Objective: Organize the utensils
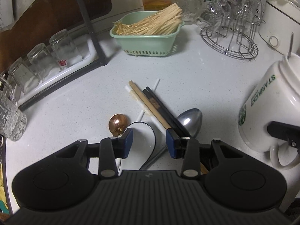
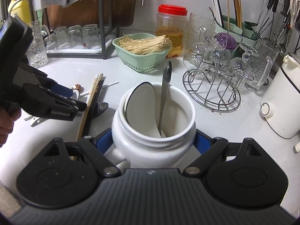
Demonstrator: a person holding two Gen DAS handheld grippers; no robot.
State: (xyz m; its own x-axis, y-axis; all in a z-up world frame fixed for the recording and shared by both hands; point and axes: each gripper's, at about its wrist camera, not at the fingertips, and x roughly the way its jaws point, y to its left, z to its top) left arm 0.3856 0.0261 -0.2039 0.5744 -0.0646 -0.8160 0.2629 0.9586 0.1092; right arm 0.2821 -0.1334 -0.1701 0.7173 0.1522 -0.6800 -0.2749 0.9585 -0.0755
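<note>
The loose utensils lie in a heap just ahead of my left gripper [image 1: 149, 142]: a wooden chopstick [image 1: 148, 105] and black chopsticks [image 1: 162, 108] crossed over white ones [image 1: 131, 91], with a steel spoon [image 1: 190, 120] beyond my right-hand pad and a copper-coloured spoon [image 1: 116, 124] just past the left-hand pad. That gripper's jaws stand partly open with nothing pressed between them, only a thin black wire loop [image 1: 150, 140] lying in the gap. My right gripper [image 2: 152, 144] is clamped on the white Starbucks mug [image 2: 153, 131], which already holds a white ladle [image 2: 140, 101] and a patterned steel spoon [image 2: 166, 86]. I judge the pick goes best if I take the chopsticks low, near their close ends, pads square across the bundle, avoiding the wire, while keeping the mug steady and mouth-up beside it. The chopsticks' near ends run under my gripper body, so I cannot see them; nor can I count the white sticks.
</note>
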